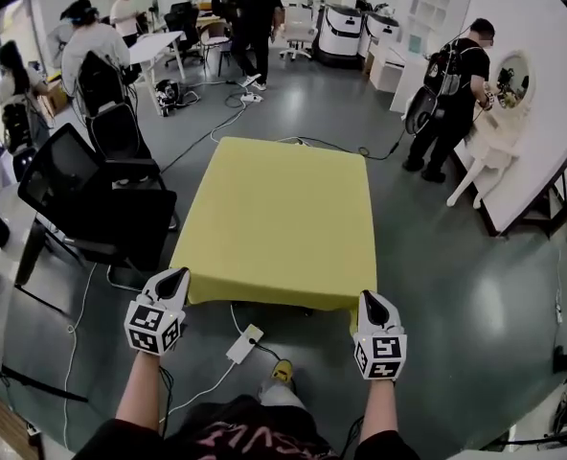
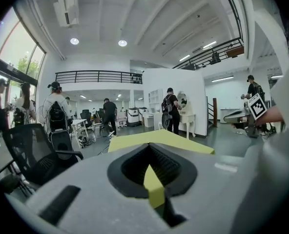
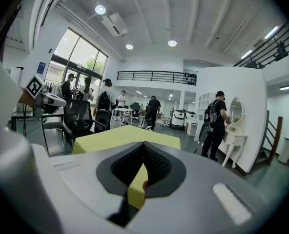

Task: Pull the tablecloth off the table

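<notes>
Left gripper (image 1: 175,278): fingers (image 2: 132,167) fully together, clamping the near left corner of the yellow rectangular fabric tablecloth (image 1: 279,214). Right gripper (image 1: 372,302): fingers (image 3: 159,167) likewise pinched on its near right corner. The rest of the cloth lies spread flat ahead of both sets of fingertips.

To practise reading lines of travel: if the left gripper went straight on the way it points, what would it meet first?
Likely the yellow tablecloth spread ahead, whose near corner the left gripper pinches.
</notes>
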Motion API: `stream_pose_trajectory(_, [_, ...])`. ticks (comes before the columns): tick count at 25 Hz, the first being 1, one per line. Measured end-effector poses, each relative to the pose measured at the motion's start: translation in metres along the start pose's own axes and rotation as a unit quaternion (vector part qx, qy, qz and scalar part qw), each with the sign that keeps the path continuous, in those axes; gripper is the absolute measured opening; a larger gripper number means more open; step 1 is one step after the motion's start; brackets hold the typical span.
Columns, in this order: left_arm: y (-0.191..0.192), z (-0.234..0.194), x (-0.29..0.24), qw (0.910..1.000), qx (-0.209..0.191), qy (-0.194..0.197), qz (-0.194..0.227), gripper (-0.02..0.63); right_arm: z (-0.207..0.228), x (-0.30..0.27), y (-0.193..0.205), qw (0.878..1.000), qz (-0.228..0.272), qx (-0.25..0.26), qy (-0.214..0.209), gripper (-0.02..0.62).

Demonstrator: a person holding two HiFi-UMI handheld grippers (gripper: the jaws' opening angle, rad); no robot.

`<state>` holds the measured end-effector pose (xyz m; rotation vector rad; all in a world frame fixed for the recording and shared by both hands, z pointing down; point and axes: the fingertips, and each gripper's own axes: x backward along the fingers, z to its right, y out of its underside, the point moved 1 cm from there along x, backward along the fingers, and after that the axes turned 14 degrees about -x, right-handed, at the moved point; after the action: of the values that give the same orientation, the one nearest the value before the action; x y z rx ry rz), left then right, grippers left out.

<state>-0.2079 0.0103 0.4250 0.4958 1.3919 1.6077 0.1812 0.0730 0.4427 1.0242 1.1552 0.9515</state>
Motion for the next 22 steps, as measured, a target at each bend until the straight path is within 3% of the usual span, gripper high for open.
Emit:
stream_pose_trajectory(11, [-0.032,-0.020,-0.139,0.9993,-0.006,-0.014,-0.035,0.005,0.085,-0.139,-0.039,0.998,-0.033,0.018,-0.041,0.012])
stream_pose_trajectory(22, [-0.038,-0.023,-0.171,0.9980,-0.010,-0.027,-0.057,0.005,0.113,-0.178,-0.045,0.996,-0.045,0.026,-0.066,0.012])
